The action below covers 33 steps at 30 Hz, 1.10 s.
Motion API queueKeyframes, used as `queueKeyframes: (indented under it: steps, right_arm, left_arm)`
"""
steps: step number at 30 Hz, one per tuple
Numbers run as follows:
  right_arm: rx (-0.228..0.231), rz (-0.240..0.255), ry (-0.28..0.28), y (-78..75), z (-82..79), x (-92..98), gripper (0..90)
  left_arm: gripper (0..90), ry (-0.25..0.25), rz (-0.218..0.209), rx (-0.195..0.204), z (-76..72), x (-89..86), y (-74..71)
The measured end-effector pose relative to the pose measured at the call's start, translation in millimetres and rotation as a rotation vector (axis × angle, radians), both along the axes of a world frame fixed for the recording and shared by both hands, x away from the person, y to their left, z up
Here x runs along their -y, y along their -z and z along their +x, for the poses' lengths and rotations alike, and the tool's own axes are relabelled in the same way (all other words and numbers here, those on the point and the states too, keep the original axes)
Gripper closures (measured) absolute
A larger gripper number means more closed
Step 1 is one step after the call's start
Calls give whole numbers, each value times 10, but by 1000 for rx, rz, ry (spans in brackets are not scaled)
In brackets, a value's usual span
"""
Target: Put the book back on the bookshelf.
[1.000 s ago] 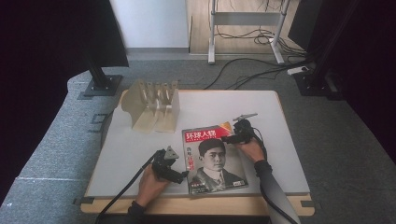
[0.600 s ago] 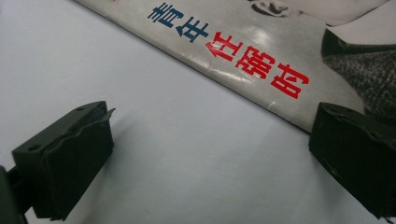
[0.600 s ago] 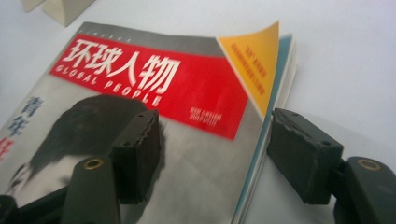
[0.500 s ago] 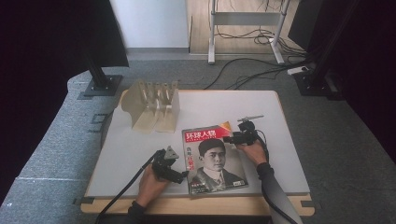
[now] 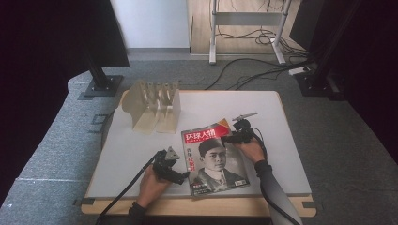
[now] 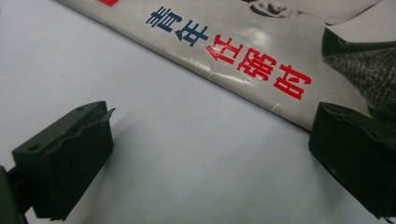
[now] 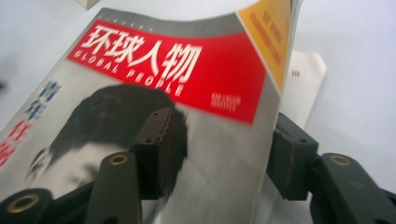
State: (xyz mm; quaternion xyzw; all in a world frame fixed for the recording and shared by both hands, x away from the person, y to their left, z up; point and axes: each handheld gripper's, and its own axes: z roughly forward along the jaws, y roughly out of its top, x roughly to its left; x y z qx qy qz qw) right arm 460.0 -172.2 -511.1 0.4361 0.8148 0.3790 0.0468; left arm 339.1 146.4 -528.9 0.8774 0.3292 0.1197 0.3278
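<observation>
Your right gripper [image 7: 219,154] has shifted to straddle the raised edge of the magazine [image 5: 213,157] lying mid-table, jaws apart, not yet gripping, while your left gripper [image 6: 210,154] waits wide open, empty, beside its spine.

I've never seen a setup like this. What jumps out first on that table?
The magazine with a red title band and a portrait cover, lying near the front of the white table. A person's hands bring a black gripper to each side of it: the left gripper open at its spine edge, the right gripper astride its lifted far corner. Behind, at the table's far left, stands a pale wooden rack.
</observation>
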Motion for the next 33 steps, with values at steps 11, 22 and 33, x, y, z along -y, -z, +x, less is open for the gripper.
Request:
queueKeyframes:
  steps: [11, 22, 33]
  right_arm:
    - [89, -97, -65, -148, 43, -182, 836]
    - [180, -145, -115, -474, -203, -306, 854]
    - [258, -152, -160, -794, -438, -432, 857]
  left_arm:
    - [0, 0, 1, 1, -1, 0, 0]
    - [0, 1, 4, 4, -7, 2, -4]
    - [63, 10, -6, -28, 26, -63, -61]
